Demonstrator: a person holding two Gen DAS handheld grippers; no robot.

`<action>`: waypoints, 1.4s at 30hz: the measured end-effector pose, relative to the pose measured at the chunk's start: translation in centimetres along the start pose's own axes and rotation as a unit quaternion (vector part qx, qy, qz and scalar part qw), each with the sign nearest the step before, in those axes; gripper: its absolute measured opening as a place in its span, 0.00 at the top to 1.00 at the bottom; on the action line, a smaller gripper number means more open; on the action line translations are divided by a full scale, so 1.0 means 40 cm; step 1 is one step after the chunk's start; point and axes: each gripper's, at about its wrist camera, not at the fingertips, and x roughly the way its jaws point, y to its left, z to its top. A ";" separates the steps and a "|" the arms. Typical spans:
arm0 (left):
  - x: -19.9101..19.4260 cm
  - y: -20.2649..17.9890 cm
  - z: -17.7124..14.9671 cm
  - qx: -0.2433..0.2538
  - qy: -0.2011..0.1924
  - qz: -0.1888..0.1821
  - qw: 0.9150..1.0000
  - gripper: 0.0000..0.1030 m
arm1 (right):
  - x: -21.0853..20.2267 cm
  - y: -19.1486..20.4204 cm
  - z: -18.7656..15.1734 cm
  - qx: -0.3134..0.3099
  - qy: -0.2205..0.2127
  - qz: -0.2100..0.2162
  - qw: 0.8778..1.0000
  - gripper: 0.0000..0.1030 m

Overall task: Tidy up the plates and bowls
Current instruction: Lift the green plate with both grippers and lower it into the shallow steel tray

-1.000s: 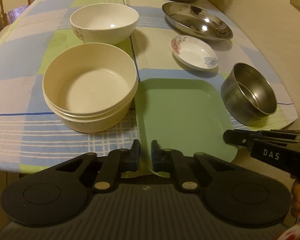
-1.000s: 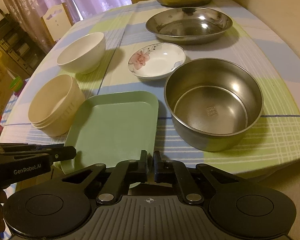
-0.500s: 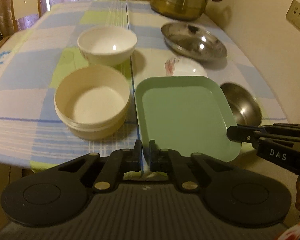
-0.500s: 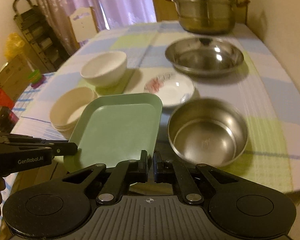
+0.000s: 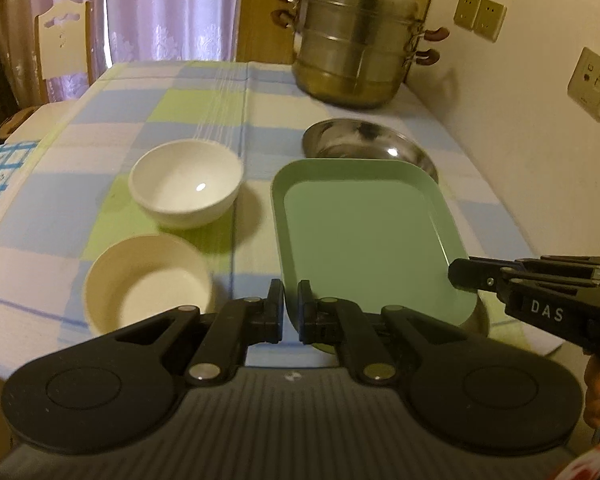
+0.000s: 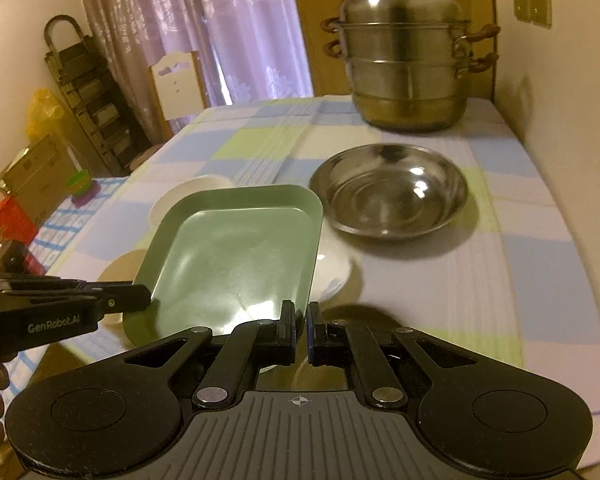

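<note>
Jaws of left gripper point(image 5: 291, 307) and right gripper point(image 6: 301, 331) clamped on near rim of green rectangular plastic plate point(image 5: 364, 236), airborne above table point(image 5: 204, 100). Keep level; steel dish point(image 6: 392, 196) at one o'clock.

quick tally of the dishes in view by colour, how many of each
white: 2, white bowl, small plate
cream: 1, cream bowl
green: 1, tray
steel: 3, steamer pot, shallow dish, steel bowl peeking from under the tray
total: 7
</note>
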 end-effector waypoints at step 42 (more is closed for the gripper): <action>0.594 -0.066 0.354 0.053 0.086 -0.072 0.992 0.95 | 0.382 -0.330 0.247 0.101 0.061 -0.110 0.987 0.94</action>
